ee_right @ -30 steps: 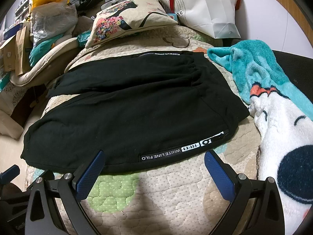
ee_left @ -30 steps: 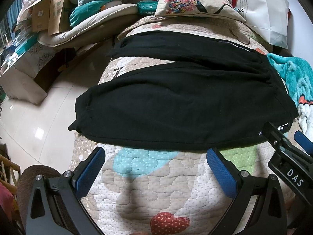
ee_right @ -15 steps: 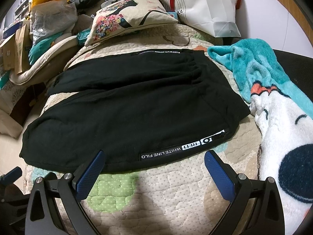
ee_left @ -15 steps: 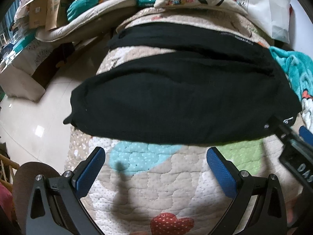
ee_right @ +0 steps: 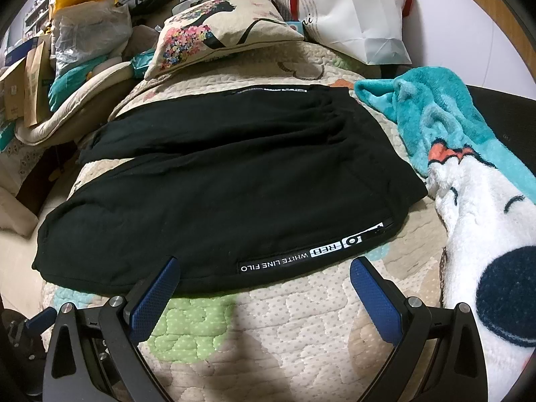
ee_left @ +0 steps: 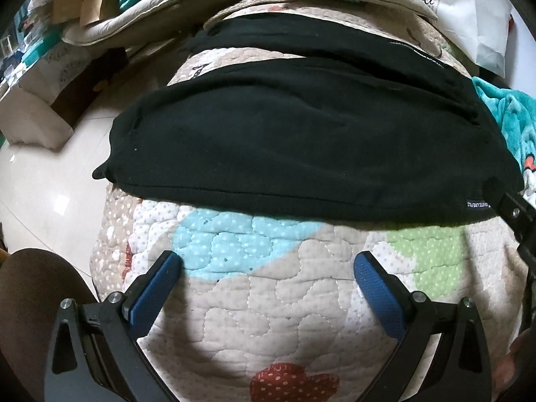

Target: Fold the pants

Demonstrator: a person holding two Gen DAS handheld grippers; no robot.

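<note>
Black pants (ee_left: 301,140) lie spread flat across a patchwork quilt (ee_left: 261,315), both legs pointing left, waistband at the right. They also show in the right wrist view (ee_right: 227,187), with a white-lettered label (ee_right: 301,258) along the near hem. My left gripper (ee_left: 268,278) is open and empty, hovering over the quilt just short of the near leg. My right gripper (ee_right: 264,281) is open and empty, its left fingertip over the near hem by the label. The right gripper's body shows at the right edge of the left wrist view (ee_left: 516,214).
A floral cushion (ee_right: 217,33) and a white paper bag (ee_right: 348,16) sit at the head of the bed. A teal and white plush blanket (ee_right: 469,174) lies to the right. Boxes and bags (ee_right: 67,53) pile up at the left, beyond the tiled floor (ee_left: 43,181).
My left gripper has moved closer and lower over the quilt toward the near pant leg. My right gripper has edged forward to the hem. The pants have not moved.
</note>
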